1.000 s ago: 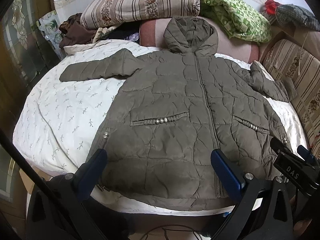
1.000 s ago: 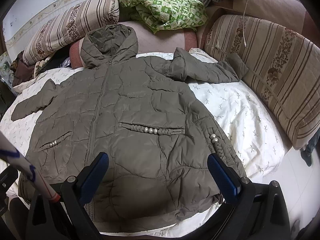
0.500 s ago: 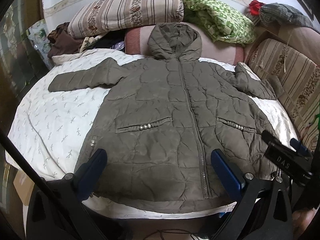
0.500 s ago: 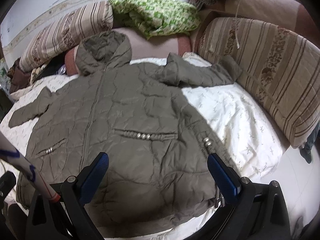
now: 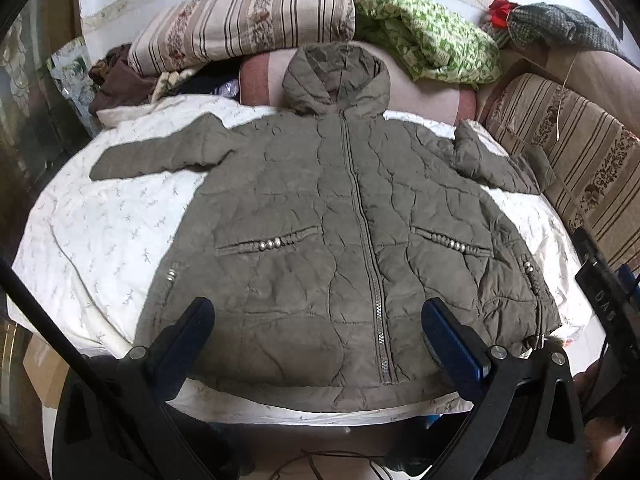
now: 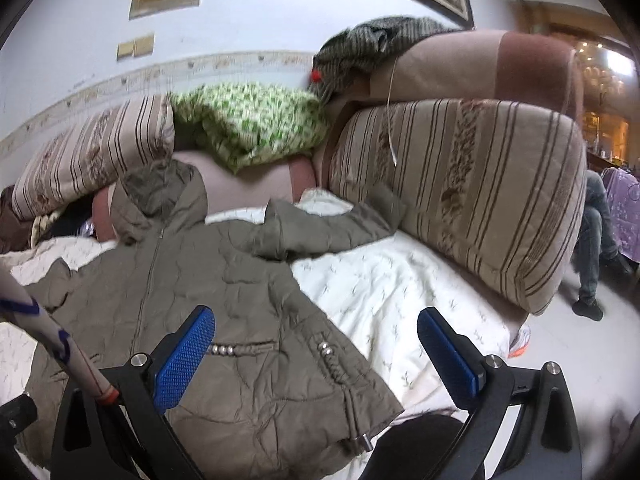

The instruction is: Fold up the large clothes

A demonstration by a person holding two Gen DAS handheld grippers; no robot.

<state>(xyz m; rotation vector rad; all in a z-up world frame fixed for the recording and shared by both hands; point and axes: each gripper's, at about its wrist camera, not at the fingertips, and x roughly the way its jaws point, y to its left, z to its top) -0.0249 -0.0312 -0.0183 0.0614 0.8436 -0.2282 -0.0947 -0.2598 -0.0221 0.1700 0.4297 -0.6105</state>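
Where the left wrist view looks down along the left gripper (image 5: 318, 344), its blue-padded fingers (image 5: 188, 336) stand wide apart with nothing between them, above the hem of the jacket (image 5: 320, 248). The jacket, olive and quilted, lies front side up and zipped on the white quilt (image 5: 104, 240). Its hood (image 5: 336, 76) rests against a pink bolster (image 5: 424, 96). One sleeve (image 5: 160, 156) extends flat to the view's left; the other sleeve (image 5: 496, 168) reaches toward the striped cushion (image 5: 572, 152). A green patterned cloth (image 5: 432, 40) lies behind the hood. Part of the other tool's black body shows at the right edge.

In the right wrist view, the right gripper (image 6: 316, 360) is likewise spread open and empty. It sits low, near the jacket's (image 6: 224, 300) bottom corner (image 6: 360, 416): one pad (image 6: 184, 360) over the fabric, the other pad (image 6: 448, 360) over bare quilt (image 6: 400, 292). The striped cushion (image 6: 472, 192) stands beside the quilt. A seated person's legs (image 6: 596, 240) appear at far right.
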